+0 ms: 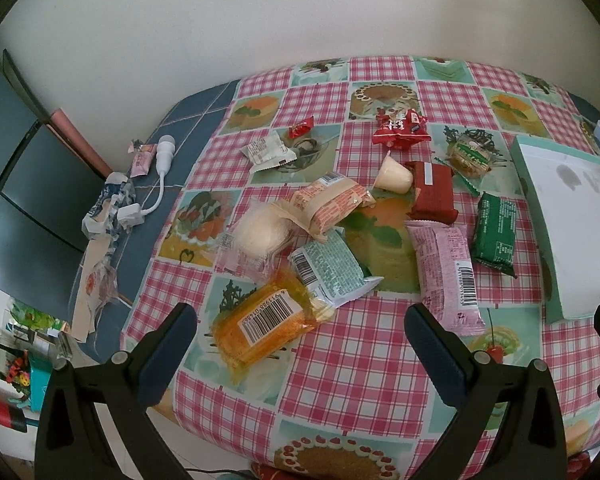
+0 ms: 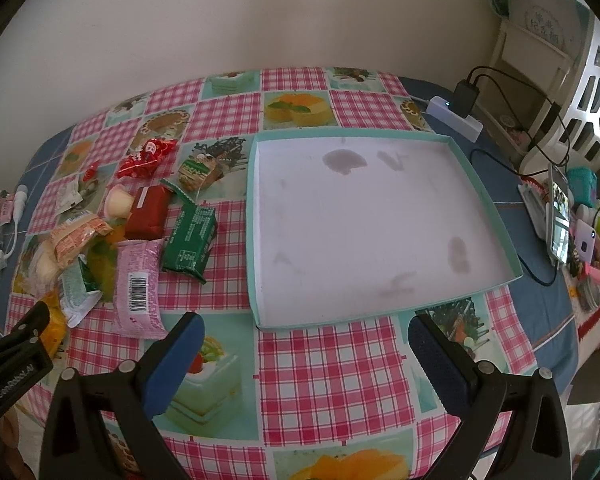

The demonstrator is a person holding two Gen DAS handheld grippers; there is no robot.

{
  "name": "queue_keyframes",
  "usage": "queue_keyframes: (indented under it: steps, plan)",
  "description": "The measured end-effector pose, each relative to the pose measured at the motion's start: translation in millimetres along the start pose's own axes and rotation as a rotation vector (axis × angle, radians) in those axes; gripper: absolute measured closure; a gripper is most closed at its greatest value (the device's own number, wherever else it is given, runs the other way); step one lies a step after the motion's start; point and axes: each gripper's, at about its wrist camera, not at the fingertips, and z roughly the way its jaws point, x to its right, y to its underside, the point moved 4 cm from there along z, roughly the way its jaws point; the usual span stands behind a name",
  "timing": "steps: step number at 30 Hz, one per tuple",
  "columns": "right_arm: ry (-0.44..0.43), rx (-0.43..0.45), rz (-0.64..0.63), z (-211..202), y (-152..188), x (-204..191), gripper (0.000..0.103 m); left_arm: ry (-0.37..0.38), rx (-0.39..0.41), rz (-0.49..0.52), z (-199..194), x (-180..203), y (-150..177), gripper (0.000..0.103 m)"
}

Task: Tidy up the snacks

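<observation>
Left gripper [image 1: 300, 320]: jaws spread wide, empty, above the checked tablecloth [image 1: 364, 360], just short of the orange packet [image 1: 266, 322]. Right gripper [image 2: 306, 328]: jaws likewise apart, empty, at the near edge of the teal tray [image 2: 496, 204]. Snacks lie in a loose heap left of the tray: pink packet [image 2: 138, 288], green packet [image 2: 190, 240], red packet [image 2: 148, 212], pudding cup [image 2: 118, 200]. None is in the tray.
</observation>
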Motion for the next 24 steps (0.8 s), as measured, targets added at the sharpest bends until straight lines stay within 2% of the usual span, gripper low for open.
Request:
queue_keyframes:
  steps: [24]
  plan:
    - [0.018, -0.026, -0.016, 7.5, 0.9, -3.0, 0.0, 0.033, -0.019, -0.024, 5.7, -1.7, 1.0, 0.0]
